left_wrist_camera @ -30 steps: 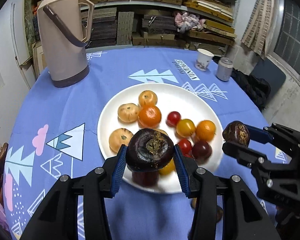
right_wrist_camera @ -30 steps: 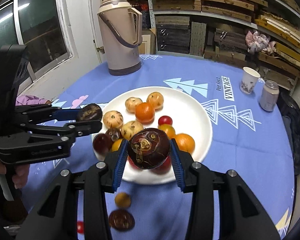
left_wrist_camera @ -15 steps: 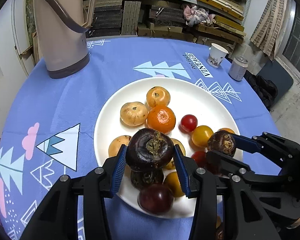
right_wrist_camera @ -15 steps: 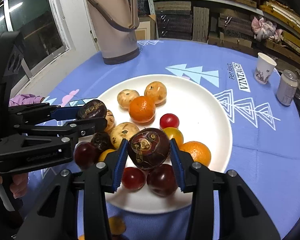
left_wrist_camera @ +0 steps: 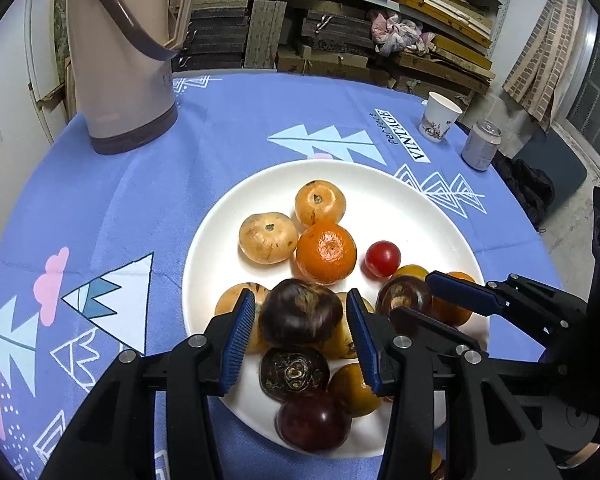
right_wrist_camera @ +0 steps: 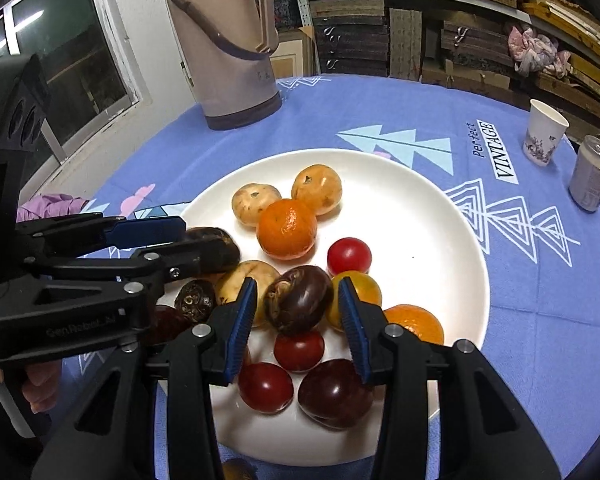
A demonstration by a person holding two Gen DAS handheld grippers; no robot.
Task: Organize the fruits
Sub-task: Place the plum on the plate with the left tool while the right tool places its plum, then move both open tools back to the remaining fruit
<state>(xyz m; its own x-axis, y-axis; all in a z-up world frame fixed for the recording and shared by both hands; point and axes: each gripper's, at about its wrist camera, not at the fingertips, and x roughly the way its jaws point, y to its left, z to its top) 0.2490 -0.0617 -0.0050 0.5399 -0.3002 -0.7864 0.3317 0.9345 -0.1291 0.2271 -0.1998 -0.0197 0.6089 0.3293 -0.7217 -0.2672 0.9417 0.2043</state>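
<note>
The white plate (left_wrist_camera: 412, 200) lies below both grippers. The left gripper (left_wrist_camera: 300, 336) has its jaws parted around a dark round fruit (left_wrist_camera: 300, 312), with small gaps each side; it seems released. At 3 o'clock, the right gripper (right_wrist_camera: 296, 312) is likewise slack around a second dark fruit (right_wrist_camera: 298, 300) over the heap.

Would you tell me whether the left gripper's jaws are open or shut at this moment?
Open: in its own view the left gripper shows gaps between both blue pads and the dark fruit, which looks blurred, as if released.
</note>
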